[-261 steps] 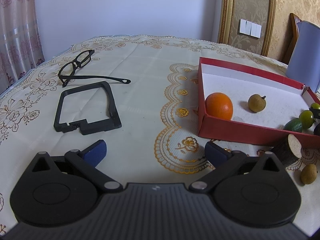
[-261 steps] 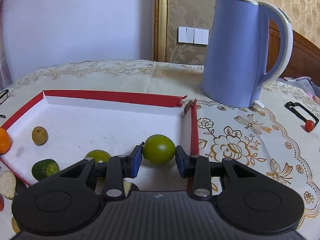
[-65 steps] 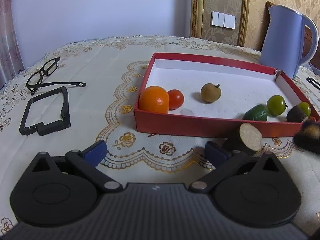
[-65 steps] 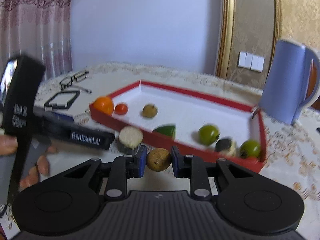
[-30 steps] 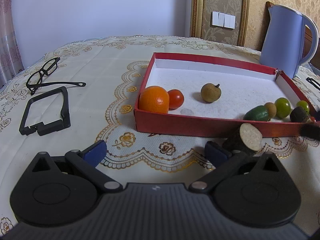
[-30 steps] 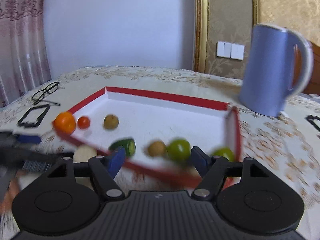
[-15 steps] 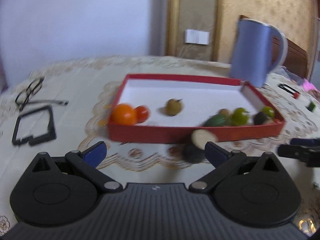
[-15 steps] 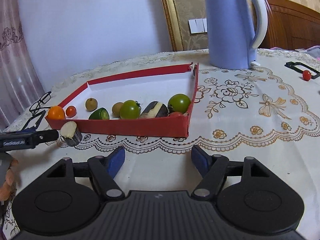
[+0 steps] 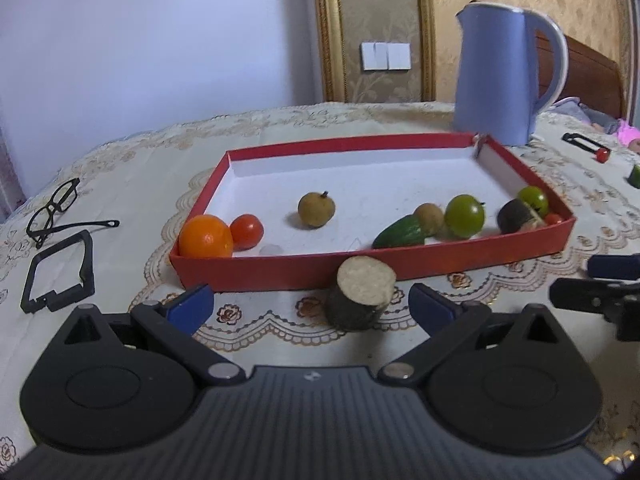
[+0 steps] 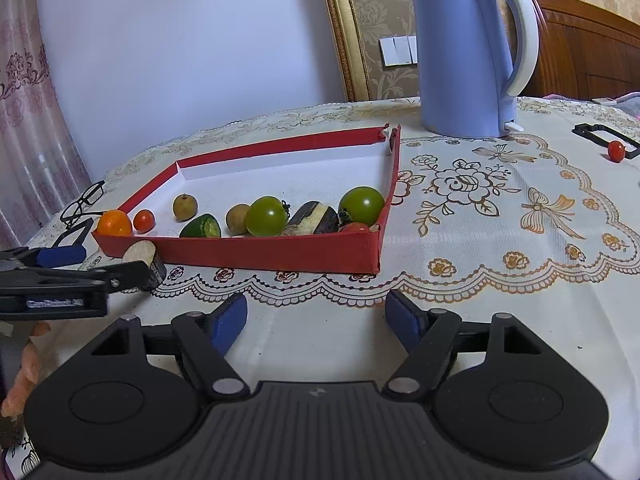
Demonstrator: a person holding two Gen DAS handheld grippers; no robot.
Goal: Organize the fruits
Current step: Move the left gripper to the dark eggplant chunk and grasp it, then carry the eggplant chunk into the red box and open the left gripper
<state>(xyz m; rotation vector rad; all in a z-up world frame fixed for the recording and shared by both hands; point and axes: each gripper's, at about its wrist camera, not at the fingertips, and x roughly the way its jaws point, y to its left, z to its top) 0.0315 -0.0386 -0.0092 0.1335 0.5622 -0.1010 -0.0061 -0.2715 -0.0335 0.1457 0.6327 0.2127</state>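
A red tray (image 9: pixel 280 270) (image 10: pixel 260 254) on the tablecloth holds an orange (image 9: pixel 205 237), a red tomato (image 9: pixel 247 231), a brown longan (image 9: pixel 316 210), a cucumber piece (image 9: pixel 399 231), green tomatoes (image 9: pixel 464 216) and a dark root piece (image 9: pixel 516 216). A cut dark root chunk (image 9: pixel 361 298) (image 10: pixel 144 260) stands on the cloth outside the tray's near wall. My left gripper (image 9: pixel 310 306) is open and empty, the chunk just ahead between its fingers. My right gripper (image 10: pixel 316 320) is open and empty, short of the tray.
A blue kettle (image 9: pixel 504 76) (image 10: pixel 468 52) stands behind the tray. Glasses (image 9: pixel 56 210) and a black frame (image 9: pixel 56 276) lie at the left. A small red tomato (image 10: pixel 616 151) and a black frame (image 10: pixel 600 136) lie far right.
The right gripper dropped its longan into the tray, opened and pulled back. The left gripper swung right, bringing the root chunk between its open fingers.
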